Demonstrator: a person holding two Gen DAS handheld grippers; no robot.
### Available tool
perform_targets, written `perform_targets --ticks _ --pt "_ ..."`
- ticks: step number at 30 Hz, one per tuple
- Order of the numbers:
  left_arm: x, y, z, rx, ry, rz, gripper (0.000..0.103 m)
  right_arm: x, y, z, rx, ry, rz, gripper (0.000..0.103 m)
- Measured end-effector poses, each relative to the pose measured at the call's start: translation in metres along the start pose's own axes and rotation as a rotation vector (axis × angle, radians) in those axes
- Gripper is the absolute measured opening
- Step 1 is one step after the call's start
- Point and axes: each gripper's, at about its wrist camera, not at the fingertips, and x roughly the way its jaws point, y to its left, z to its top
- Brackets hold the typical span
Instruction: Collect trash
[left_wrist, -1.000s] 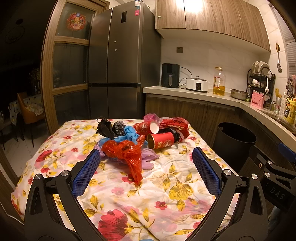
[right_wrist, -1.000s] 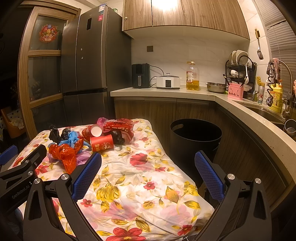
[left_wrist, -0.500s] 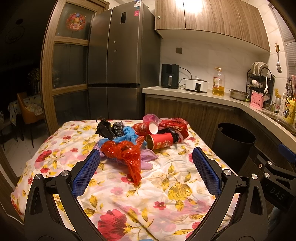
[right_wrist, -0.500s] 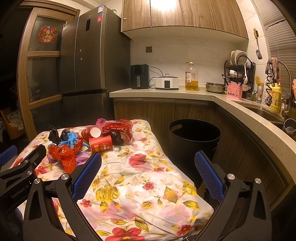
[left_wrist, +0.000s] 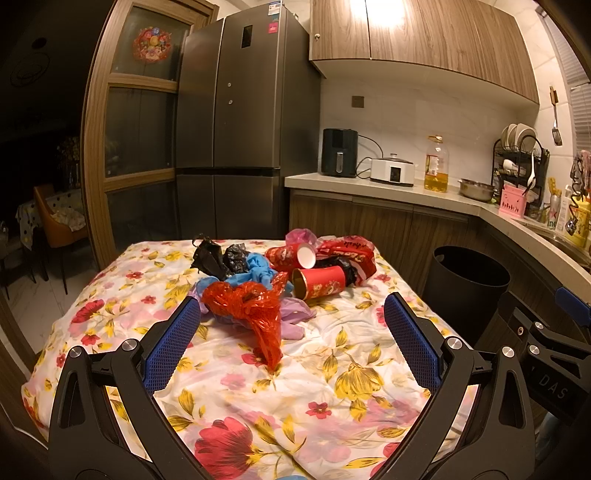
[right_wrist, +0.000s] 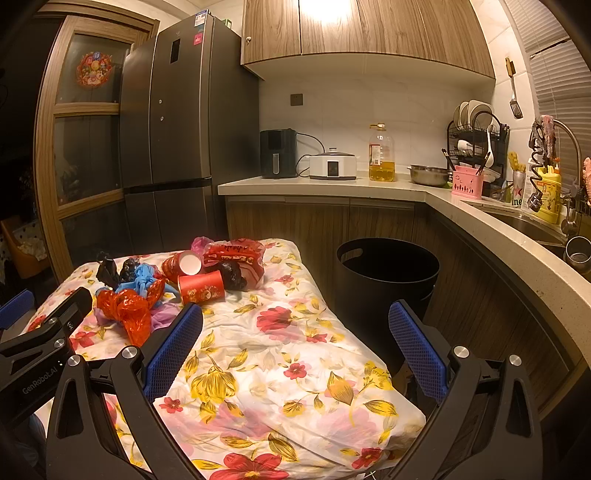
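Observation:
A heap of trash lies on the far half of the floral table (left_wrist: 280, 384): a crumpled red plastic bag (left_wrist: 251, 306), a red paper cup (left_wrist: 319, 282) on its side, a second red cup (left_wrist: 293, 255), a red snack bag (left_wrist: 349, 251), black bags (left_wrist: 214, 256) and a blue bag (left_wrist: 260, 271). My left gripper (left_wrist: 291, 336) hangs open above the near table, short of the red bag. My right gripper (right_wrist: 293, 343) is open too, above the table's right part, with the red cup (right_wrist: 201, 287) and red bag (right_wrist: 125, 310) off to its left. A black trash bin (right_wrist: 388, 277) stands right of the table.
A kitchen counter (right_wrist: 406, 188) with an air fryer, cooker, oil bottle and dish rack runs behind and along the right. A tall fridge (left_wrist: 243, 129) stands behind the table. The sink (right_wrist: 524, 225) is at the right. The left gripper's body (right_wrist: 40, 343) shows at the right wrist view's left edge.
Both views have shifted only slightly; the grippers stay open and the trash heap has not moved.

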Motion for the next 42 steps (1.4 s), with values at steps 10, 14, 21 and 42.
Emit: perform_targets --ticks 10,14,21,42 --pt "-0.0005 -0.0014 0.0012 -0.001 -0.001 0.0 0.098 0.0 -0.0001 -0.0003 0.0 -0.002 0.0 0.098" --pt "-0.0004 -0.0018 0.0014 -0.002 0.0 -0.001 0.098 -0.0011 0.0006 0.0025 0.001 -0.002 -0.003 0.098" --pt "-0.0005 -0.0015 0.001 -0.003 -0.001 -0.002 0.098 -0.001 0.0006 0.0021 0.002 -0.004 -0.003 0.098" --pt "0.0028 -0.009 0.0062 -0.012 0.0 -0.006 0.098 0.0048 0.0038 0.0064 0.0 0.0 0.002 0.098"
